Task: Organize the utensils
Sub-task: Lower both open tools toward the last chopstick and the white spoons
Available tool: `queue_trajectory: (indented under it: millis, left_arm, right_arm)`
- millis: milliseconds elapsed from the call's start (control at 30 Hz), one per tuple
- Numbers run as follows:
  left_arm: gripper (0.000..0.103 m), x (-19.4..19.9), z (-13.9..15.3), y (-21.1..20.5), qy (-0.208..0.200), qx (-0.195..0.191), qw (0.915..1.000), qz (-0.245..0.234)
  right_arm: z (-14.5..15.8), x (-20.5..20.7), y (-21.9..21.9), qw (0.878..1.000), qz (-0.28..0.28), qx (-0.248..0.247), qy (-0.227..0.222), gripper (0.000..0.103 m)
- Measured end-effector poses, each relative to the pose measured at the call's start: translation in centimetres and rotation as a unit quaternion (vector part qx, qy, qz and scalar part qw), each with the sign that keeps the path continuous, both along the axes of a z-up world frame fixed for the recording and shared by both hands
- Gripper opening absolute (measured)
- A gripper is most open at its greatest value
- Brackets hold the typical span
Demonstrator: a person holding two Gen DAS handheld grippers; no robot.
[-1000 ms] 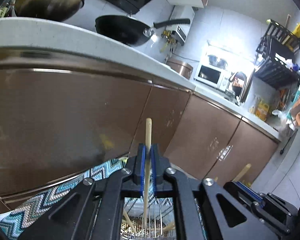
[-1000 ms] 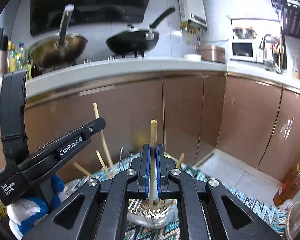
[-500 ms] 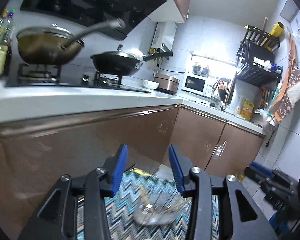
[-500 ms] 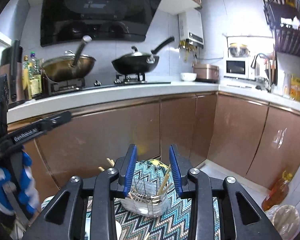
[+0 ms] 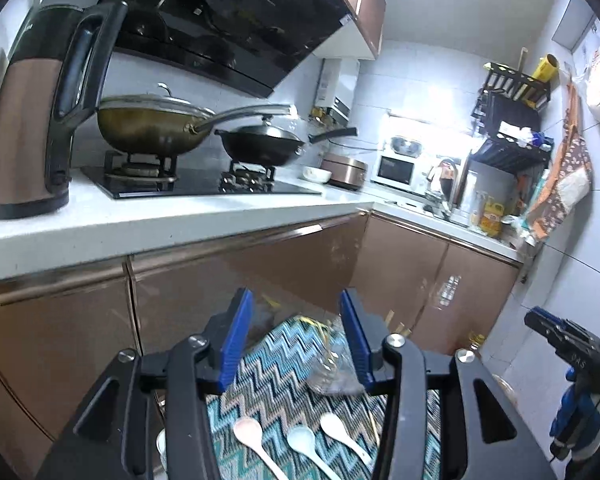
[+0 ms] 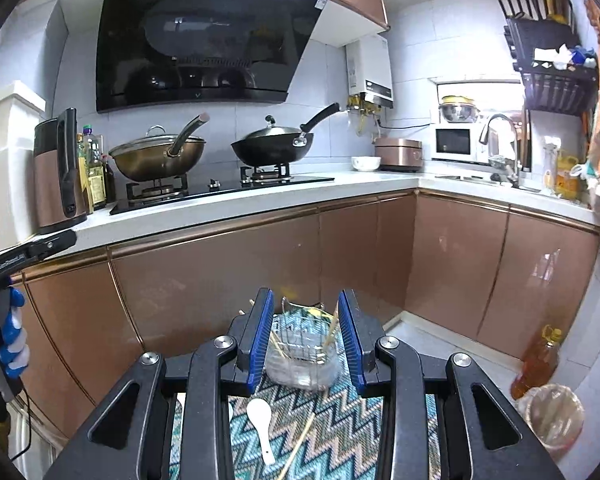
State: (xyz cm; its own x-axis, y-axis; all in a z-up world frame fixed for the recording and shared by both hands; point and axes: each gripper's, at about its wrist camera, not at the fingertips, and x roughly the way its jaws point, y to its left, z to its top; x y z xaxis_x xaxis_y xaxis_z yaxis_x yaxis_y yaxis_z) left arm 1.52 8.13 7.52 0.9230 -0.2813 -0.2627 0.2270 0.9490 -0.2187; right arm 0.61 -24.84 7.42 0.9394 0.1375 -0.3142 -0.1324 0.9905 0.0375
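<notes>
**Both tongs empty above the holder, spoons waiting**

The clear utensil holder (image 6: 302,364) stands on the zigzag-patterned cloth (image 6: 340,432), with a few wooden chopsticks (image 6: 331,330) leaning upright inside it. In front of it, flat on the cloth, lie the loose pieces: a white spoon (image 6: 262,420) with one more chopstick (image 6: 300,444) slanting just beside it in the right view, and three pale spoons (image 5: 304,442) side by side in the left view. The holder looks blurred in the left picture, so I cannot say how many sticks it carries.

The right tongs (image 6: 304,340) hang above the cloth with blue pads spread wide, holding nothing, the holder framed between them. The left tongs (image 5: 296,344) are spread too and empty, raised over the near edge of the cloth.

My reading is that this is a pause between pieces: some chopsticks are stowed, the spoons and a stray stick are not. The next move probably calls for lowering one pair of tongs to a spoon handle, pinching it where it clears the cloth, then tipping it upright into the holder.

Behind all this run the brown cabinet doors (image 6: 220,280) and the white counter with its two woks (image 6: 272,146).
</notes>
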Motion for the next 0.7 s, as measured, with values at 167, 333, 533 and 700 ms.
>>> queue_trajectory:
  millis: [167,333,533,700]
  left_arm:
    - [0.044,-1.3,-1.1,-0.2,0.025,-0.005,0.9991,-0.034]
    - [0.044,-1.6,-3.1,-0.5,0.064,-0.012,0.9961,-0.06]
    - [0.044,-0.2,-6.1,-0.6,0.111,-0.012,0.9913,-0.069]
    - [0.044,1.8,-8.9,-1.0,0.15,-0.011,0.9859,-0.074]
  right_arm:
    - [0.8,-2.8,-0.4,1.0,-0.01,0.015,-0.001,0.033]
    - [0.7,-3.9,-0.3,1.0,-0.011,0.013,0.008,0.034]
    - [-1.5,-2.8,-0.5,0.999,-0.005,0.023,0.044,0.034]
    - [-4.5,-0.9,-1.1,0.996,-0.003,0.034,0.084,0.034]
